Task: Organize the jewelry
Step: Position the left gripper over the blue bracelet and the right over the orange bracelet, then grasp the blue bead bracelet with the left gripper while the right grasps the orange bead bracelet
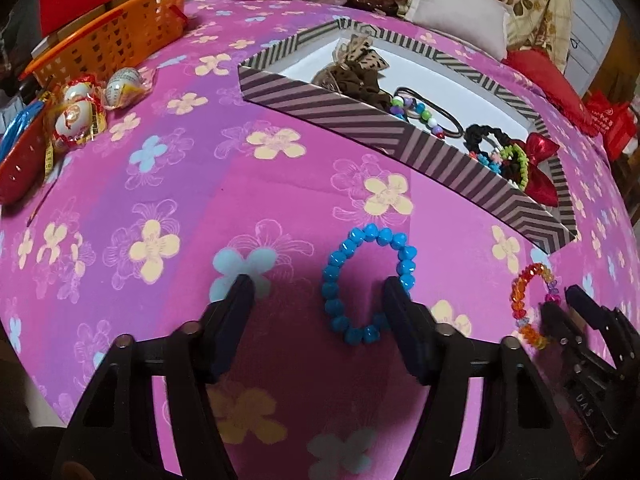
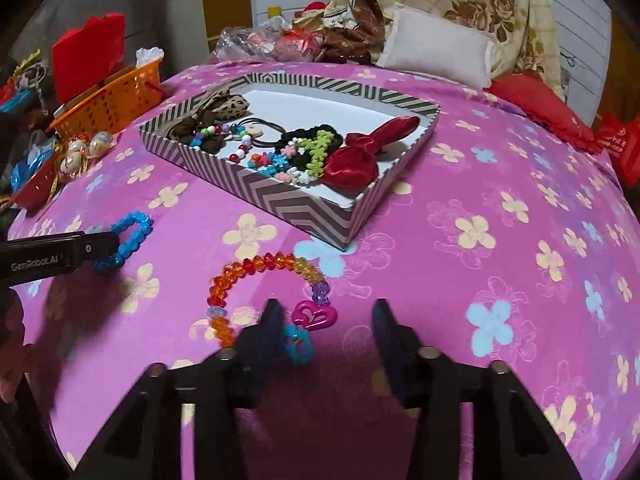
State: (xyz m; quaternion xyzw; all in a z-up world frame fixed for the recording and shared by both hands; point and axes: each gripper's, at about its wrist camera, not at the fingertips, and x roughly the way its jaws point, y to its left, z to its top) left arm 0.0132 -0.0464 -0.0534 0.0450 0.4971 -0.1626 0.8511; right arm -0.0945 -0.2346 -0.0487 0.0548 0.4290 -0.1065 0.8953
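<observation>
We see left gripper released, straddling blue bracelet; right gripper unclenched over rainbow bracelet; striped box at 12 o'clock.

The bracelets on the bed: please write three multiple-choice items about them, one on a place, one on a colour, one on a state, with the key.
1. Where does the blue bracelet lie?
A. In the striped box
B. On the flowered pink cloth
C. In the orange basket

2. What colour is the heart charm on the multicoloured bracelet?
A. Pink
B. Green
C. White

3. How does the right gripper stand?
A. Shut on the red bow
B. Open, with the heart charm between its fingers
C. Holding the bracelet up in the air

Key: 1 B, since the beads rest on the cloth in front of the box; 2 A, since the heart is bright pink; 3 B, since there is a clear gap beside the charm and the bracelet lies flat.
</observation>
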